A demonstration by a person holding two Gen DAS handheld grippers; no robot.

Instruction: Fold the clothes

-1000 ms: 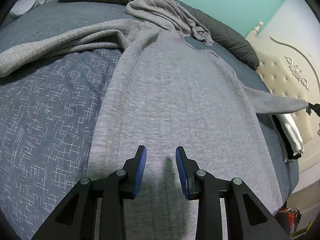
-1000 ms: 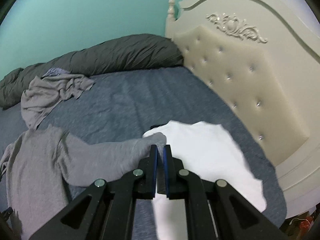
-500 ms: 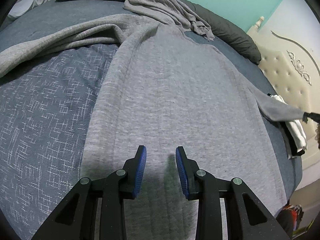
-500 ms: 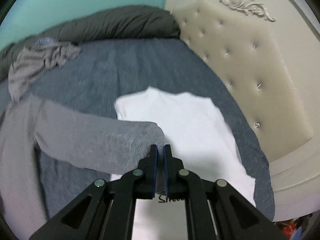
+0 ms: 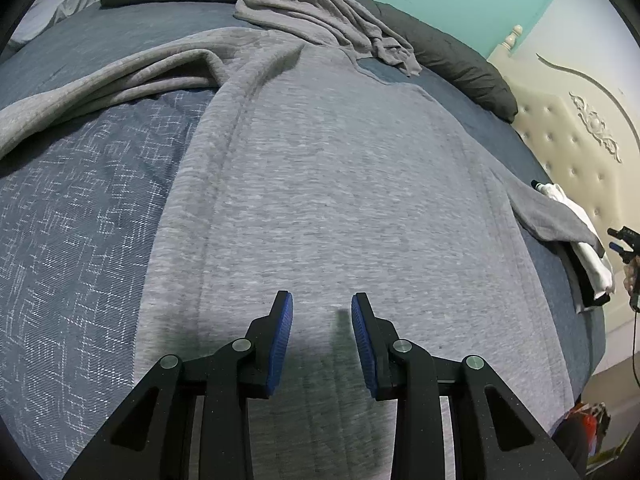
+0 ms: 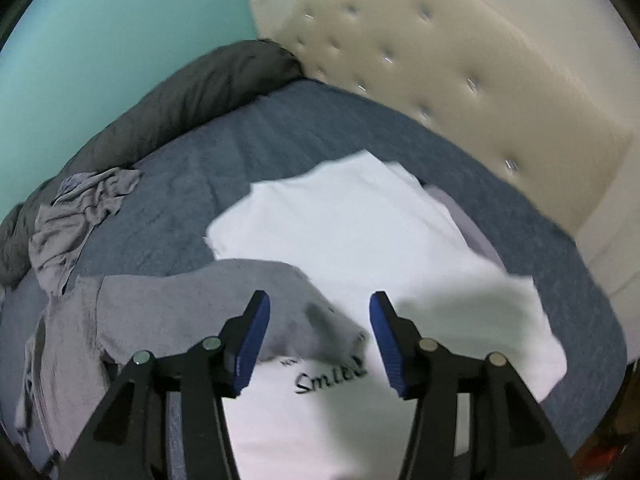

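Observation:
A grey sweatshirt [image 5: 340, 184] lies spread flat on the blue bed. My left gripper [image 5: 322, 306] hovers open over its lower part, nothing between the fingers. One grey sleeve [image 6: 224, 292] stretches to the right and its cuff rests on a folded white t-shirt [image 6: 360, 232] with black lettering. My right gripper [image 6: 318, 304] stands open just above that cuff, holding nothing. In the left wrist view the right gripper [image 5: 622, 240] shows small at the right edge, beside the sleeve end [image 5: 560, 220]. The other sleeve [image 5: 100, 84] trails off to the left.
A crumpled grey garment [image 5: 332, 20] lies near the collar, by a dark rolled duvet [image 5: 452, 64] along the teal wall. A cream tufted headboard [image 6: 460, 72] borders the bed on the right. The bed edge drops off at the lower right, with clutter on the floor [image 5: 592, 420].
My right gripper carried the sleeve cuff rightward over the white t-shirt, then opened and let it go. The left gripper stayed open and drifted slightly forward over the sweatshirt.

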